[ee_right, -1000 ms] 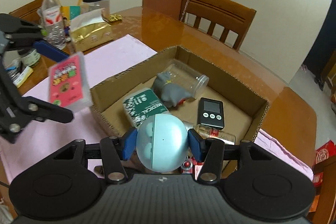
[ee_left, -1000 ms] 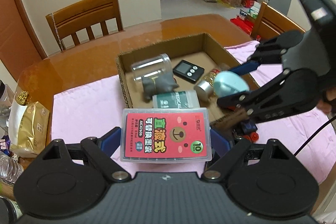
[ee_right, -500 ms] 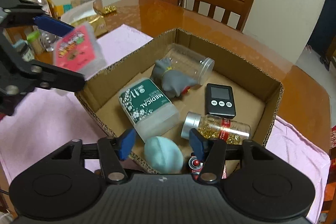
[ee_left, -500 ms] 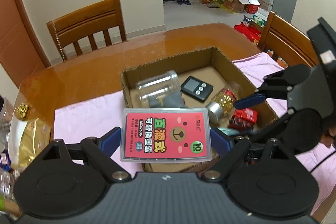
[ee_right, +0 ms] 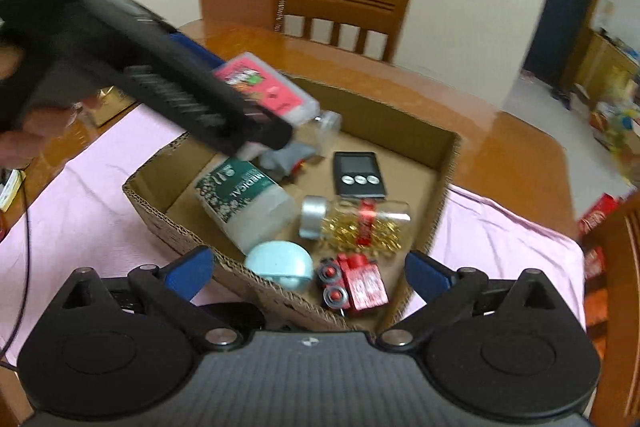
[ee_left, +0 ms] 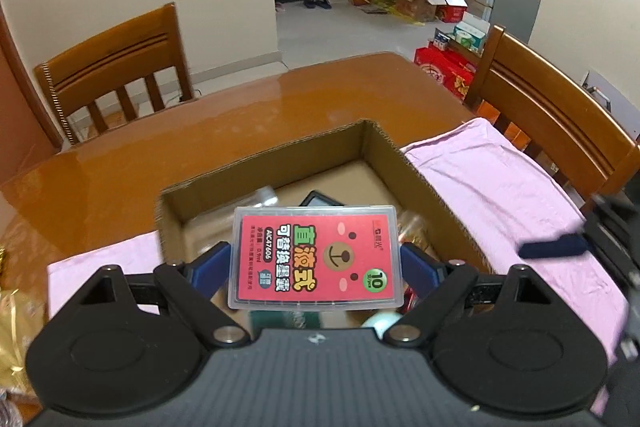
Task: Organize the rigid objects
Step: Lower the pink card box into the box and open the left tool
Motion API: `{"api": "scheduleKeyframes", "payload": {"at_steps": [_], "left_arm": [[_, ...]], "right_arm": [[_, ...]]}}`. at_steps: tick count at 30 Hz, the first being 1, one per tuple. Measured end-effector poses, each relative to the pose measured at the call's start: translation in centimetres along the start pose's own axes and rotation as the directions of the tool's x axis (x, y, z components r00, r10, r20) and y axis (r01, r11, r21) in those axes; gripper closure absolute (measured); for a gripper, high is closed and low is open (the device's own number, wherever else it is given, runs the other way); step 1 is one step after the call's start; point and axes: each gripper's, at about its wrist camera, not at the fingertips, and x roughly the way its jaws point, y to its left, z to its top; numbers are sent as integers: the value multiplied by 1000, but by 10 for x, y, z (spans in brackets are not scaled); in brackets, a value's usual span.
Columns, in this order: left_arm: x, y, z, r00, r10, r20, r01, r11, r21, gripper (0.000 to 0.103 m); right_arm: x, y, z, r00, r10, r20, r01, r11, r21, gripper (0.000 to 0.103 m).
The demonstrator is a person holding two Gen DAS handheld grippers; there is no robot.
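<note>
Left wrist: red case (ee_left: 315, 259) blocks cardboard box (ee_left: 420, 183).

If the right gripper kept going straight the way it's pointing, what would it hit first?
Probably the red toy car lying in the cardboard box, with the pale blue egg just beside that line. The right gripper is opening with nothing between its fingers; depth is hard to judge.

cardboard box (ee_right: 446, 183) crowded along near wall, bare floor at far corner, left gripper (ee_right: 276, 131) overhead
</note>
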Motion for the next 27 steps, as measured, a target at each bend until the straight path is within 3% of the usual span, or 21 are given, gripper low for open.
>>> {"api": "scheduleKeyframes", "payload": {"at_steps": [9, 15, 18, 27], "left_arm": [[64, -36, 19, 998, 3, -62, 2, 996, 85, 14], [96, -43, 28, 997, 21, -77, -15, 997, 81, 13], [98, -43, 31, 998, 42, -48, -39, 997, 67, 7], [73, -46, 33, 998, 61, -10, -60, 995, 80, 3]], "right_arm": [[-24, -10, -28, 999, -52, 1, 52, 993, 103, 0], [-34, -22, -43, 996, -88, -8, 88, 983, 163, 0], [-36, -28, -49, 995, -99, -12, 99, 977, 187, 0], [-34, -32, -56, 995, -97, -28, 100, 972, 211, 0]]}}
